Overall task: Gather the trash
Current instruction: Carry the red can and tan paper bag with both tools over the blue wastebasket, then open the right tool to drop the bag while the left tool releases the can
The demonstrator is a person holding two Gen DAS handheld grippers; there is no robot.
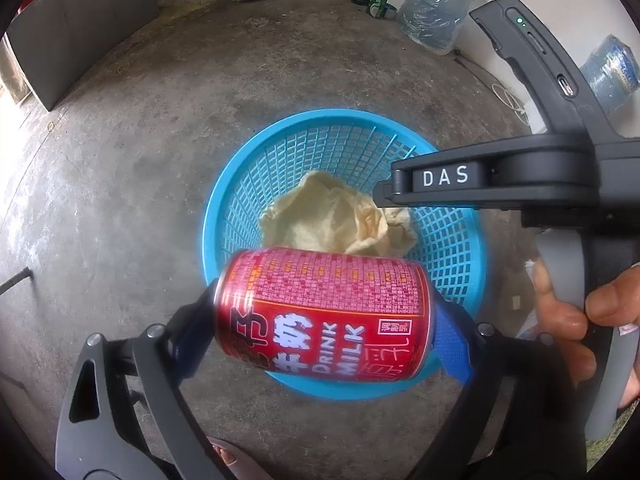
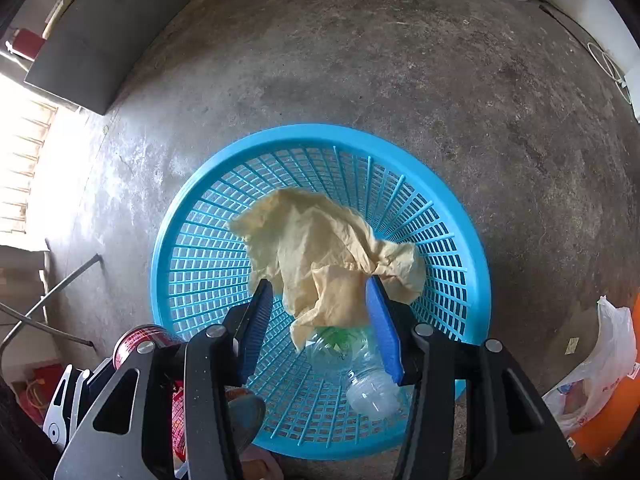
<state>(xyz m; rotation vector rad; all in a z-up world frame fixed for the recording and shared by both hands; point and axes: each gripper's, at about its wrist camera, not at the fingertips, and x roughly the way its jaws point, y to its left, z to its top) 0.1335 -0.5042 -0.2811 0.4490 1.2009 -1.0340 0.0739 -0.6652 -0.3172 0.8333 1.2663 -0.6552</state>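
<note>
We count 1 blue basket (image 2: pixel 192 216), 1 crumpled yellowish paper (image 2: pixel 316 252) and 1 clear plastic bottle (image 2: pixel 360 384) in it. We see 2 drink cans: 1 red can (image 1: pixel 324 316), 1 green can (image 1: pixel 378 0) by the far wall. 2 big water jugs (image 1: pixel 436 4), the other (image 1: pixel 612 72). 1 white plastic bag (image 2: pixel 600 364).

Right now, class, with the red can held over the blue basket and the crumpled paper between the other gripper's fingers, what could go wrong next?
1. The red can lies sideways in the left gripper, above the blue basket near its edge; released here, it might strike the rim and roll out.
2. The crumpled paper drapes against the right gripper, whose fingers stand apart; it may snag on a finger and lift back out.
</note>
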